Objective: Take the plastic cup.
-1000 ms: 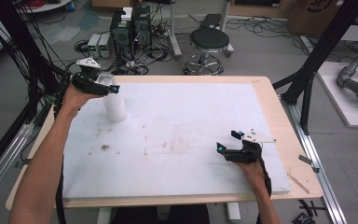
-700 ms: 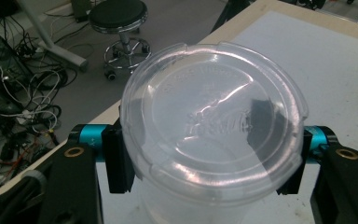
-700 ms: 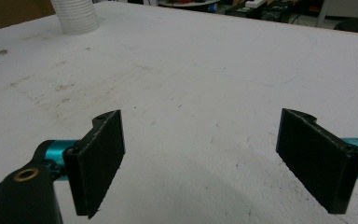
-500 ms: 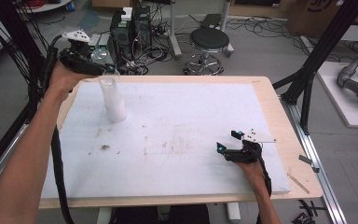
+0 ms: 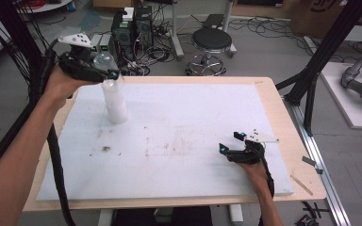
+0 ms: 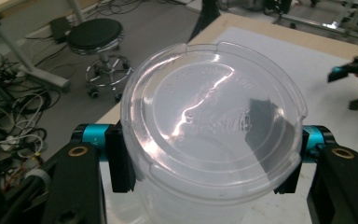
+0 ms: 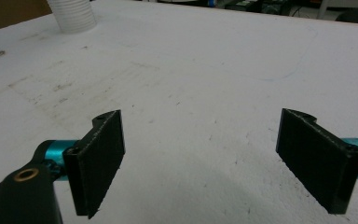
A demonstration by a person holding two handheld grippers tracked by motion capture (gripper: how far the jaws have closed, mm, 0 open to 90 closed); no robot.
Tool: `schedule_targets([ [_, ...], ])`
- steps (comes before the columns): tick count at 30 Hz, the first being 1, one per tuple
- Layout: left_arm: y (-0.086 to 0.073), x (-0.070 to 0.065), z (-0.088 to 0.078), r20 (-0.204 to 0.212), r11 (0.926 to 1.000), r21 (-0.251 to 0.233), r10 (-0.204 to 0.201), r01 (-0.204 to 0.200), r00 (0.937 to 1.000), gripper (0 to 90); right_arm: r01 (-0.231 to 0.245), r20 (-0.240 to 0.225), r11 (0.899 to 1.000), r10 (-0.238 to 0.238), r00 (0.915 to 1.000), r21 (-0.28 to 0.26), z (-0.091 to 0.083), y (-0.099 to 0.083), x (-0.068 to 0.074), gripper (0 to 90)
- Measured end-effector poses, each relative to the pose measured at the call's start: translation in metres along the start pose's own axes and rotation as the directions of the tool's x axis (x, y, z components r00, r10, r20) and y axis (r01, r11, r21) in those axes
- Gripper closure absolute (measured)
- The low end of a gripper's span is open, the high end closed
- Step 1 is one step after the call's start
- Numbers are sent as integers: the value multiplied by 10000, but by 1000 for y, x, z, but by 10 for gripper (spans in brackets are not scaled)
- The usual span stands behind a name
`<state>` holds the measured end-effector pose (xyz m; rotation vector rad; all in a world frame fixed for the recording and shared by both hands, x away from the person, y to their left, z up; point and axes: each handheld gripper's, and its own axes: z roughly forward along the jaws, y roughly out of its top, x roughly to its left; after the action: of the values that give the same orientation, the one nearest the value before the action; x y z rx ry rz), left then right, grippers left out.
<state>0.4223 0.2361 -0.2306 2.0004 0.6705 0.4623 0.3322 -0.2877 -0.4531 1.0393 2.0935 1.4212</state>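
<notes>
The left gripper (image 5: 107, 74) sits up at eleven o'clock on the white board (image 5: 179, 141), clamped on a clear plastic cup (image 6: 212, 135). In the left gripper view both jaws press the cup's sides just under its rim, and the flat transparent bottom faces the camera, so the cup is held mouth down. Below it stands a stack of white cups (image 5: 114, 101), and the clear one looks to be sitting on or just above that stack; whether they touch is unclear. Gripping near the rim likely keeps the thin wall from buckling. Down at four o'clock the right gripper (image 5: 238, 147) rests low over the board, jaws wide apart with nothing between them, parked well clear of the action.
</notes>
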Motion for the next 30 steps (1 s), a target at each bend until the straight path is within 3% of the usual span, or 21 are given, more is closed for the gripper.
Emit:
schedule_targets([
  [4,-11,-21,4,586,9994,-72,333,-330,9977,388,24,44,10000,-24,10000,29,0,0,1,152],
  [6,-19,-39,7,942,9986,-347,436,-405,9946,388,42,79,10000,-42,10000,28,0,0,1,152],
  [7,-19,-39,7,942,9986,-347,436,-405,9946,388,42,79,10000,-42,10000,28,0,0,1,152],
  [11,-30,-60,11,1650,9952,-783,702,-579,9838,388,49,89,10000,-49,9999,10,0,0,1,152],
  [14,-40,-73,17,1878,9931,-901,914,-755,9779,387,112,71,9999,-112,9999,62,1,0,1,152],
  [18,-52,-87,25,2215,9903,-1265,844,-572,9715,388,94,83,9999,-95,9999,49,1,0,1,152],
  [20,-60,-98,31,2557,9872,-1513,876,-496,9628,388,102,68,9999,-102,9999,74,1,0,1,152],
  [21,-60,-98,31,2557,9872,-1513,876,-496,9628,388,102,68,9999,-102,9999,74,1,0,1,152],
  [24,-68,-109,38,2824,9850,-1603,1081,-643,9532,388,129,3,9999,-129,9999,102,1,0,1,152],
  [30,-83,-123,50,3526,9795,-1979,1078,-385,9296,389,367,-81,9992,-366,9993,134,1,0,3,152],
])
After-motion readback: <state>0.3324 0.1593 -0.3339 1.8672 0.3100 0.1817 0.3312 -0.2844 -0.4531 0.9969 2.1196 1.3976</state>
